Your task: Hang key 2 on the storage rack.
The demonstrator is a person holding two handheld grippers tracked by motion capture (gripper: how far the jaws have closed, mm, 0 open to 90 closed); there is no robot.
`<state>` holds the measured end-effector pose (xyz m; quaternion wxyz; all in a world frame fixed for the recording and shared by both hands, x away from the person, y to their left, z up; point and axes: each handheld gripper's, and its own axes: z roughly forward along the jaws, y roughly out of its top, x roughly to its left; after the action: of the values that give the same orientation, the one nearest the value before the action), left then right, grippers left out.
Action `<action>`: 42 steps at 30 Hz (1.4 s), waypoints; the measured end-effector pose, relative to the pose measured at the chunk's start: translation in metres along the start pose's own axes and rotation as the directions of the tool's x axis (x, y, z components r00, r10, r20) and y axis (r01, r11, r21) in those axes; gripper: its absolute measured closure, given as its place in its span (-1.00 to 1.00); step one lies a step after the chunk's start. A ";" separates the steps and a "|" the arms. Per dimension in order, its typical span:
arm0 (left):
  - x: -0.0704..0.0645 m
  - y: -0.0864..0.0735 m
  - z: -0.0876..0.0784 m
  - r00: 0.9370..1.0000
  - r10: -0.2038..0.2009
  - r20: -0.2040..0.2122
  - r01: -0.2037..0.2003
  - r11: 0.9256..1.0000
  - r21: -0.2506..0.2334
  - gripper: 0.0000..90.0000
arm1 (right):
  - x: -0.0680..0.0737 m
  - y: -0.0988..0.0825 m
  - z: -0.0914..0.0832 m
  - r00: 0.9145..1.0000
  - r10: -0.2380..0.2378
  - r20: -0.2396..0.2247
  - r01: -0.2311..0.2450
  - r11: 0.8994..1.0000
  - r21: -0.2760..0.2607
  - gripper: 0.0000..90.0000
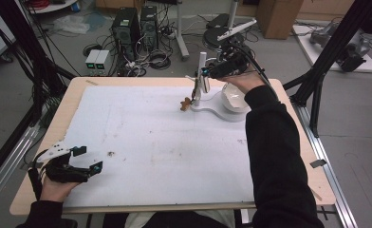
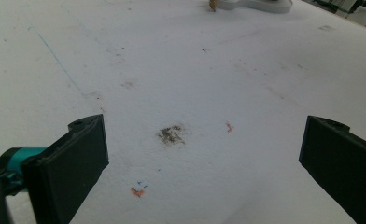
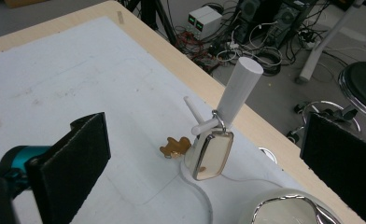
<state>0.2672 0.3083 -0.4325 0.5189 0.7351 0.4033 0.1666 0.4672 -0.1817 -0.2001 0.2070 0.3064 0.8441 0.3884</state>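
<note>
White foam-looking mat (image 1: 151, 142) over a light wood table (image 1: 75, 90), scuffed and stained all over, grey floor beyond cluttered with cables and PC towers. Starting nearest, bottom left of the high view: left gripper (image 1: 87, 161) parked low over the mat in a black-sleeved hand, jaws spread wide, nothing between them. Same story in the left gripper view, with both black jaws far apart at the bottom corners and a dark smudge (image 2: 172, 134) on the mat between them, plus a couple of little orange marks nearby. Moving up to the upper middle of the high view: right gripper (image 1: 204, 72) held up by the far edge, just above a white stand (image 1: 200, 80) with a post and side pegs. Jaws gaping wide there too, not gripping anything, clear in the right gripper view where they frame the stand from the bottom corners. Hanging off one peg, centre of that view: a keyring tag (image 3: 212, 156) with a shiny metal rim and pale amber middle, resting against the post. Just left of the stand's base, a small brown charm (image 3: 175, 146) lying on the mat. Lower right of that view, a shiny white bowl (image 3: 288, 210) sitting on the stand's base plate.
</note>
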 end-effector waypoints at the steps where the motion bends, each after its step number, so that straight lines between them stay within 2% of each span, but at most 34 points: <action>1: 0.000 0.000 0.000 1.000 0.000 0.000 0.000 1.000 0.000 -0.96 | 0.000 0.000 0.000 1.000 0.000 0.000 0.000 1.000 0.000 -0.99; 2: 0.000 0.000 0.000 1.000 0.000 0.002 0.000 1.000 0.000 -0.96 | 0.000 -0.005 -0.004 1.000 0.009 -0.010 -0.009 1.000 -0.029 -0.99; 3: 0.000 0.000 0.000 1.000 0.000 0.002 0.000 1.000 0.000 -0.96 | 0.000 -0.005 -0.004 1.000 0.009 -0.010 -0.009 1.000 -0.029 -0.99; 4: 0.000 0.000 0.000 1.000 0.002 0.002 -0.002 1.000 0.001 -0.96 | -0.001 -0.013 -0.007 0.999 0.028 -0.020 -0.029 0.998 -0.050 -0.99; 7: 0.000 0.000 0.000 1.000 0.004 0.003 -0.004 1.000 0.001 -0.96 | -0.002 -0.021 -0.008 0.999 0.034 -0.013 -0.034 0.998 -0.043 -0.99; 10: 0.001 0.000 0.000 1.000 0.003 0.004 -0.003 1.000 0.002 -0.96 | -0.004 -0.037 -0.009 0.998 0.063 -0.017 -0.063 0.997 -0.038 -0.99; 17: 0.000 0.001 0.002 1.000 0.004 0.004 -0.004 1.000 0.003 -0.96 | -0.004 -0.059 -0.013 0.997 0.074 -0.010 -0.074 0.997 -0.028 -0.99; 18: 0.000 0.001 0.002 1.000 0.005 0.005 -0.005 1.000 0.004 -0.96 | -0.004 -0.067 -0.015 0.997 0.078 -0.010 -0.079 0.996 -0.047 -0.99; 25: 0.000 0.001 0.002 1.000 0.005 0.007 -0.005 1.000 0.005 -0.96 | -0.006 -0.088 -0.019 0.994 0.108 -0.010 -0.108 0.992 -0.058 -0.99; 32: 0.001 0.001 0.003 1.000 -0.001 0.011 0.001 1.000 -0.006 -0.96 | -0.002 -0.120 -0.020 0.993 0.122 -0.003 -0.122 0.991 -0.047 -0.99; 35: 0.001 0.001 0.003 1.000 0.001 0.010 -0.001 1.000 -0.003 -0.96 | -0.002 -0.127 -0.021 0.992 0.127 -0.003 -0.127 0.991 -0.048 -0.99; 36: 0.001 0.001 0.004 1.000 0.002 0.010 -0.002 1.000 -0.001 -0.96 | -0.001 -0.134 -0.022 0.991 0.134 0.000 -0.133 0.990 -0.046 -0.99; 42: 0.002 0.002 0.006 1.000 0.002 0.013 -0.002 1.000 0.000 -0.96 | 0.001 -0.155 -0.029 0.989 0.146 0.010 -0.145 0.988 -0.054 -0.99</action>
<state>0.2735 0.3055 -0.4334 0.5214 0.7366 0.3991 0.1622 0.3943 -0.2758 -0.3034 0.1920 0.3642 0.8075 0.4225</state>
